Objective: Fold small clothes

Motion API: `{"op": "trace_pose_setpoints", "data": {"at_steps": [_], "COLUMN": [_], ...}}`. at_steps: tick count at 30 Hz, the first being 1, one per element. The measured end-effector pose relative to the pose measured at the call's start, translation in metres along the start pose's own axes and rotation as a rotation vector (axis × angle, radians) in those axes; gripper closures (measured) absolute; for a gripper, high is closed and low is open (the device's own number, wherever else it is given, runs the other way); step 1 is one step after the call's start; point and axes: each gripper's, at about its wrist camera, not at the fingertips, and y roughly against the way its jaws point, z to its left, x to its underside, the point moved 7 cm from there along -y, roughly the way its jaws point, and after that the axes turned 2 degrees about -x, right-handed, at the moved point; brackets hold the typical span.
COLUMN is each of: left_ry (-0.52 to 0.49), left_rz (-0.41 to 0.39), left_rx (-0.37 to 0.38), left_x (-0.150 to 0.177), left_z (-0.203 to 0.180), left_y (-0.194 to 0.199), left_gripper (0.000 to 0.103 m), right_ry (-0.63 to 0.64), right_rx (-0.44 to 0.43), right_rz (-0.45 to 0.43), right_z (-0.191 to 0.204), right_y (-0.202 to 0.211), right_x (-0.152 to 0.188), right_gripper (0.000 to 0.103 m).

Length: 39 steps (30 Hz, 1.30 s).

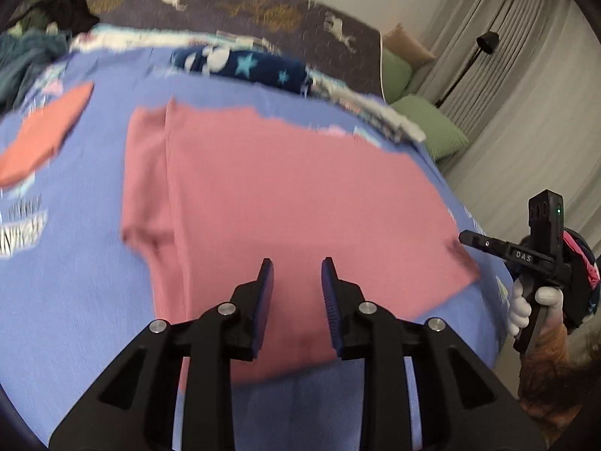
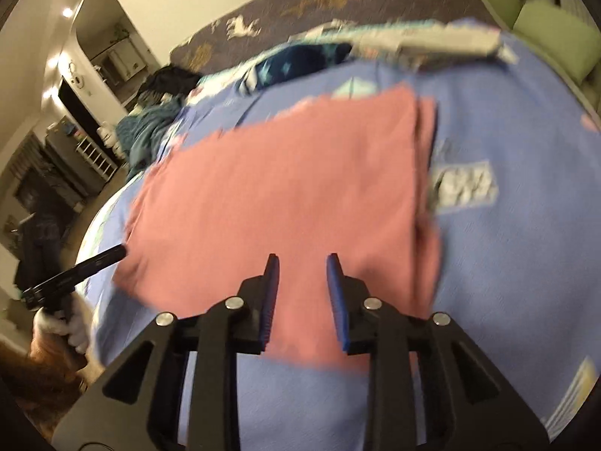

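A pink garment (image 1: pixel 285 203) lies flat on the blue bedspread (image 1: pixel 75 300), partly folded, with a folded layer along its left side. It also shows in the right wrist view (image 2: pixel 285 195). My left gripper (image 1: pixel 296 270) is open and empty, hovering above the garment's near edge. My right gripper (image 2: pixel 302 267) is open and empty above the garment's near edge; it also shows at the garment's right corner in the left wrist view (image 1: pixel 465 238). The left gripper's tip (image 2: pixel 112 253) shows at the garment's left edge. Both views are motion-blurred.
A folded salmon cloth (image 1: pixel 45 131) lies at the left. A navy star-print item (image 1: pixel 255 65) and a pile of dark and teal clothes (image 1: pixel 33 45) lie at the back. Green pillows (image 1: pixel 432 127) and curtains are to the right. The bed's edge (image 2: pixel 97 233) drops to the floor.
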Motion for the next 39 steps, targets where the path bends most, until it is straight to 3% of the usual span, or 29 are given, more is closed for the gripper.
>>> {"op": "trace_pose_setpoints", "data": {"at_steps": [2, 5, 8, 9, 12, 16, 20, 23, 27, 33, 39], "left_ry": [0.01, 0.064, 0.126, 0.153, 0.205, 0.154, 0.114, 0.104, 0.107, 0.176, 0.183], "left_rz": [-0.032, -0.039, 0.048, 0.042, -0.005, -0.035, -0.093, -0.082, 0.004, -0.05, -0.103], "left_rx": [-0.009, -0.024, -0.133, -0.102, -0.019, -0.067, -0.087, -0.161, -0.258, -0.171, -0.214], "left_x": [-0.015, -0.033, -0.023, -0.02, -0.023, -0.04, -0.07, -0.085, -0.079, -0.077, -0.067], "left_z": [0.004, 0.02, 0.055, 0.06, 0.067, 0.067, 0.069, 0.082, 0.105, 0.117, 0.126], "left_y": [-0.004, -0.019, -0.048, -0.052, -0.041, -0.031, -0.029, -0.045, -0.073, -0.061, -0.028], "left_gripper": [0.075, 0.073, 0.071, 0.073, 0.073, 0.073, 0.073, 0.073, 0.072, 0.071, 0.065], "right_ry": [-0.001, -0.047, -0.052, -0.066, -0.014, 0.057, 0.113, 0.113, 0.085, 0.09, 0.141], "right_rx": [0.03, 0.008, 0.099, 0.134, 0.127, 0.153, 0.187, 0.186, 0.241, 0.259, 0.232], "right_rz": [-0.023, -0.034, 0.003, 0.042, 0.014, 0.021, -0.027, -0.034, 0.08, 0.059, 0.029], "right_z": [-0.007, -0.022, -0.039, -0.051, -0.046, -0.034, -0.028, -0.029, -0.046, -0.043, -0.008], "right_y": [-0.009, -0.024, -0.052, -0.066, -0.066, -0.061, -0.064, -0.075, -0.115, -0.114, -0.096], "right_x": [-0.021, -0.043, -0.045, -0.037, -0.036, -0.049, -0.086, -0.104, -0.093, -0.092, -0.091], "right_gripper": [0.076, 0.076, 0.074, 0.076, 0.076, 0.074, 0.069, 0.064, 0.056, 0.055, 0.054]}}
